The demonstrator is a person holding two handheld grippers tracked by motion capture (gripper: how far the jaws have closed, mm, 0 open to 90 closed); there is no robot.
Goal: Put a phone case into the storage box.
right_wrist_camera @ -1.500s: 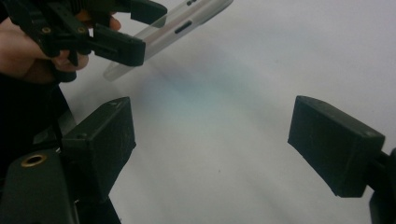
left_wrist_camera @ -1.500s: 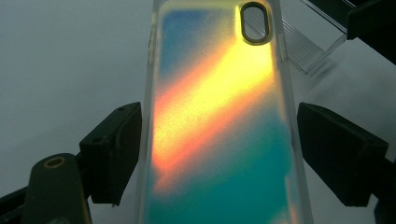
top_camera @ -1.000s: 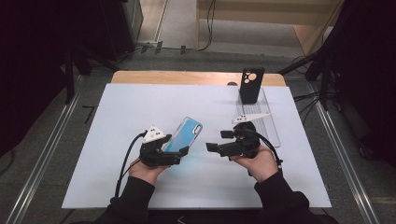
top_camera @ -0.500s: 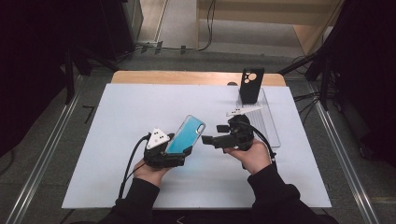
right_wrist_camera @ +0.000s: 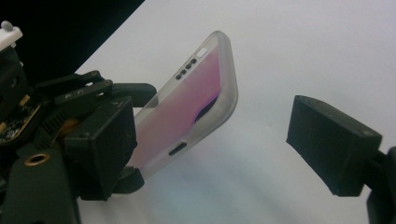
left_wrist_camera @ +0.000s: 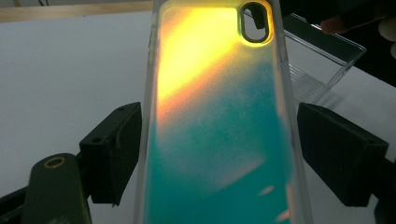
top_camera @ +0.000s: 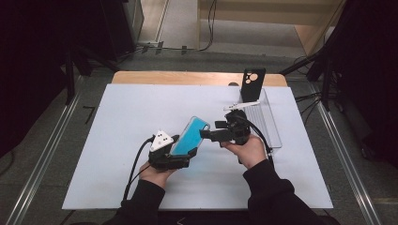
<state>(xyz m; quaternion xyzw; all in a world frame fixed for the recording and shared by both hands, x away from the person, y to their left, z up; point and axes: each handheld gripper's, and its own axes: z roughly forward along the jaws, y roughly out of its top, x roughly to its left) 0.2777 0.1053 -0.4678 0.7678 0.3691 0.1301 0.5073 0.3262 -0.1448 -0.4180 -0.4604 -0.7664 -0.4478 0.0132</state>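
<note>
The left claw (top_camera: pixel 185 149) held the case (top_camera: pixel 189 135) by its lower end, tilted up off the surface (top_camera: pixel 117 122). In the left gripper view the case (left_wrist_camera: pixel 219 126) lay between the jaws; whether they pinched its edges or merely cradled it, I could not tell for sure, though it looked gripped. The right claw (top_camera: pixel 210 134) stood wide open just beside the case's upper end, its jaws to either side of that end in the right gripper view (right_wrist_camera: pixel 187 116), touching nothing.

By my judgement the pick-up was done and a handover or a two-claw hold was beginning; closing the right claw on the case was left, and any placing after that.

Beyond the case lay a clear tray (top_camera: pixel 267 122), with a black case (top_camera: pixel 252 83) standing at its far end. Nothing stood between the right claw and the case. The left claw's own jaws crowded the case's lower half, leaving only the upper end free.
</note>
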